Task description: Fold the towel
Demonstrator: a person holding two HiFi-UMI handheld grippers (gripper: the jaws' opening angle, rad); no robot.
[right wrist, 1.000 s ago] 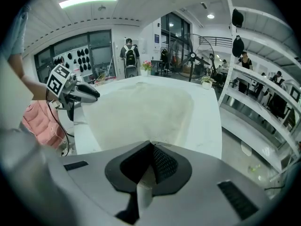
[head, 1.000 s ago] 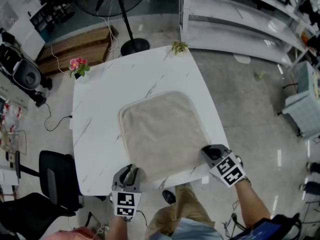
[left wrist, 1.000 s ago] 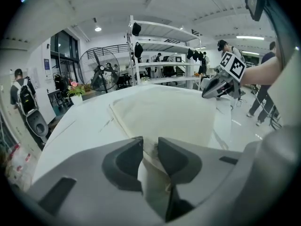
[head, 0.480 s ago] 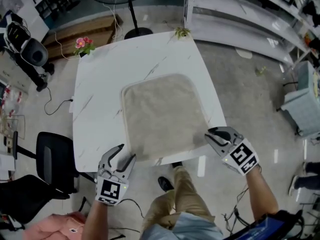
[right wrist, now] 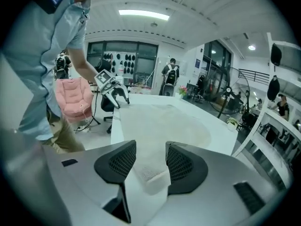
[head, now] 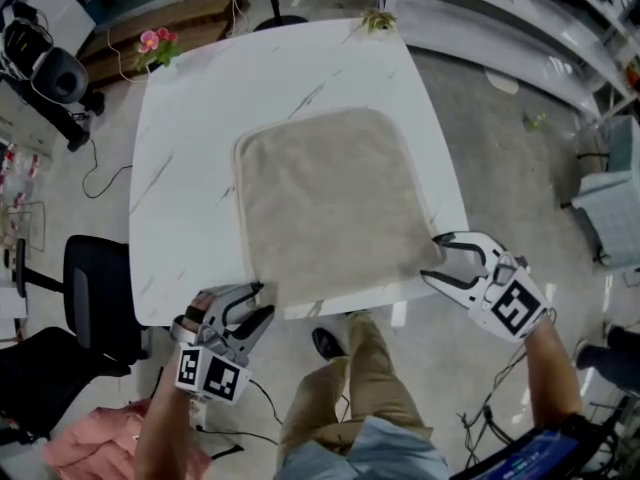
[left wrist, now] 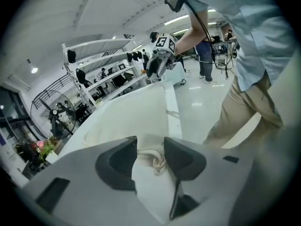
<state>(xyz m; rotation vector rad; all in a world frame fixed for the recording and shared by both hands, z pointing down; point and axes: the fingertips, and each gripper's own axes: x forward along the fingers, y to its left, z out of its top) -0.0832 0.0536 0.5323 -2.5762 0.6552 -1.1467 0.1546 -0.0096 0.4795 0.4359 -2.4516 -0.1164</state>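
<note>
Lying flat and unfolded on the white, marble-veined bench (head: 185, 168), the beige towel (head: 325, 203) is seen from the head view with its near edge close to the bench edge nearest the person. The left gripper (head: 260, 301) is held at the towel's near left corner, by the near left corner of the bench. The right gripper (head: 433, 256) is held at the towel's near right corner. In the left gripper view the fingers (left wrist: 117, 161) are shown spread, having just been drawn slightly closer. The crumpled towel corner lies between them and is not pinched. In the right gripper view the fingers (right wrist: 186, 166) are shown wide apart, having just been opened. The other near corner sits in the gap, touched by neither pad, and the rest of the cloth is stretched out flat beyond. A pot of pink flowers (head: 152, 43) and a small green plant (head: 378, 18) are set at the two far corners of the bench, well apart from the towel. A black office chair (head: 95, 288) is seen on the floor beside the bench, on the person's left.
</note>
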